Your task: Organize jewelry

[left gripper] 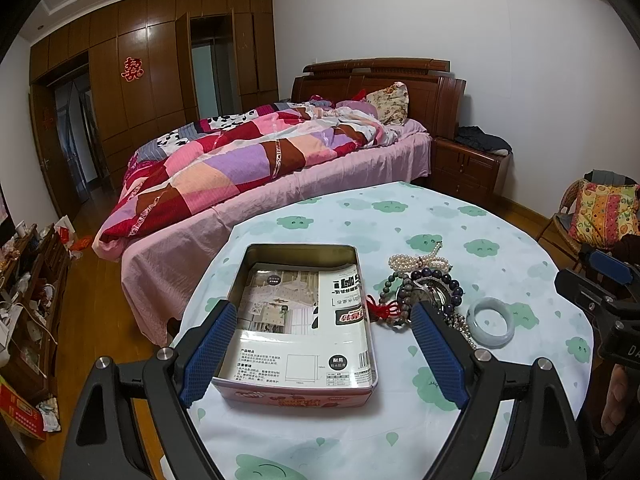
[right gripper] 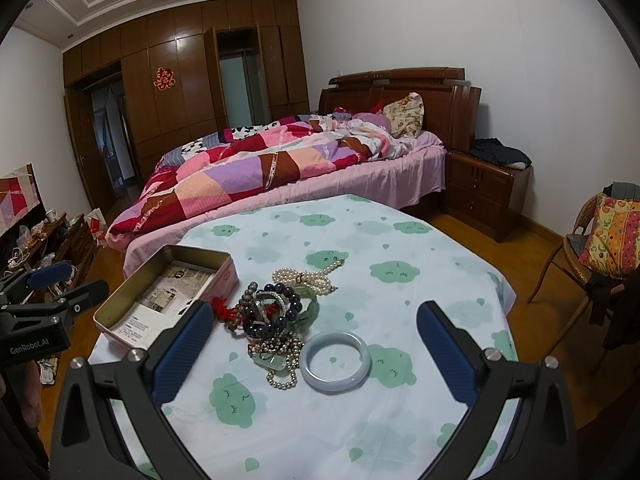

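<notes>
An open pink tin box (left gripper: 296, 394) lined with printed paper stands on the round table; it also shows in the right wrist view (right gripper: 120, 330). Beside it lies a pile of jewelry (right gripper: 276, 316): a pearl necklace (right gripper: 308, 278), dark bead bracelets (left gripper: 424, 284), a red tassel (left gripper: 384, 312). A pale jade bangle (right gripper: 336, 361) lies apart; it also shows in the left wrist view (left gripper: 491, 322). My left gripper (left gripper: 320, 354) is open above the tin's near end. My right gripper (right gripper: 316, 356) is open, low over the bangle and pile.
The table wears a white cloth with green clouds (right gripper: 396, 272). A bed with a patchwork quilt (right gripper: 280, 164) stands behind it. A nightstand (right gripper: 486, 194) and a wicker chair with a cushion (right gripper: 600, 248) stand at the right. Cluttered shelves (left gripper: 28, 304) stand at the left.
</notes>
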`<action>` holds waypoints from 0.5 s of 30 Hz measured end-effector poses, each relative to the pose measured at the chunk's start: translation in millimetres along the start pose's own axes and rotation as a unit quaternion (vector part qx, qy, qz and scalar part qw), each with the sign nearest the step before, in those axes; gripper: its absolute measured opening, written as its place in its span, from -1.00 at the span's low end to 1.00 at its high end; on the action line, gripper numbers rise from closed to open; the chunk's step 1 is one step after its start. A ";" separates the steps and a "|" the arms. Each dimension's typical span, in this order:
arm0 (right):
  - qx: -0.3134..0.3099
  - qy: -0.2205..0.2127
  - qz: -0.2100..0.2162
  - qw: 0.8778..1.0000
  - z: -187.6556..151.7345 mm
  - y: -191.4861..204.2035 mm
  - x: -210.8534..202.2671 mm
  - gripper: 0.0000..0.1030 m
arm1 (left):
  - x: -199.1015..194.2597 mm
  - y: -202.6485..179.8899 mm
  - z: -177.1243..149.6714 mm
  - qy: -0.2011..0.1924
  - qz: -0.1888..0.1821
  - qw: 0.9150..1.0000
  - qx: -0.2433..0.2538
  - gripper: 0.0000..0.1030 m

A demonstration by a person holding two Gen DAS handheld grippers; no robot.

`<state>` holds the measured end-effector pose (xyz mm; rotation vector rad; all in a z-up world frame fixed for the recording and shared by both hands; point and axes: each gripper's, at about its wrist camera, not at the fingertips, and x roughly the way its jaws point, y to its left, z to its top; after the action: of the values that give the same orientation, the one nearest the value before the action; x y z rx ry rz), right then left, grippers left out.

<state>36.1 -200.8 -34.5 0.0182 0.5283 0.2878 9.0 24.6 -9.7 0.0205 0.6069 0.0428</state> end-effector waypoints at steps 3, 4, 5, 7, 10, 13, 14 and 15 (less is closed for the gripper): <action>0.001 0.001 0.000 1.000 -0.3 0.0 0.1 1.00 | 1.0 0.3 -1.5 0.001 0.001 1.000 -0.001 0.73; 0.001 0.001 0.000 1.000 0.8 -0.1 -0.3 1.00 | 0.9 0.2 -1.8 0.001 0.001 1.000 -0.001 0.73; 0.000 0.001 0.000 1.000 -0.1 -0.1 0.2 1.00 | 0.9 1.4 -2.6 0.002 0.001 1.000 -0.001 0.73; 0.000 0.004 -0.001 1.000 -4.9 -0.7 2.8 1.00 | 3.8 1.9 -6.4 0.005 0.002 1.000 -0.001 0.73; 0.001 0.013 -0.006 1.000 -17.3 -4.6 12.2 1.00 | 10.6 3.9 -12.0 0.015 -0.003 1.000 -0.003 0.73; 0.005 0.022 -0.014 1.000 -25.5 -12.5 19.0 1.00 | 19.9 1.1 -16.7 0.029 -0.011 1.000 -0.005 0.73; 0.006 0.028 -0.019 0.999 -30.1 -16.7 22.8 1.00 | 25.2 -4.7 -16.6 0.035 -0.015 0.999 -0.004 0.73; 0.007 0.032 -0.021 0.999 -24.8 -19.5 21.1 1.00 | 28.1 -5.9 -19.3 0.040 -0.020 0.999 -0.004 0.73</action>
<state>46.3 -215.2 -68.1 0.0119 0.5930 0.2438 21.3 20.1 -41.7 -0.0011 0.6870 0.0074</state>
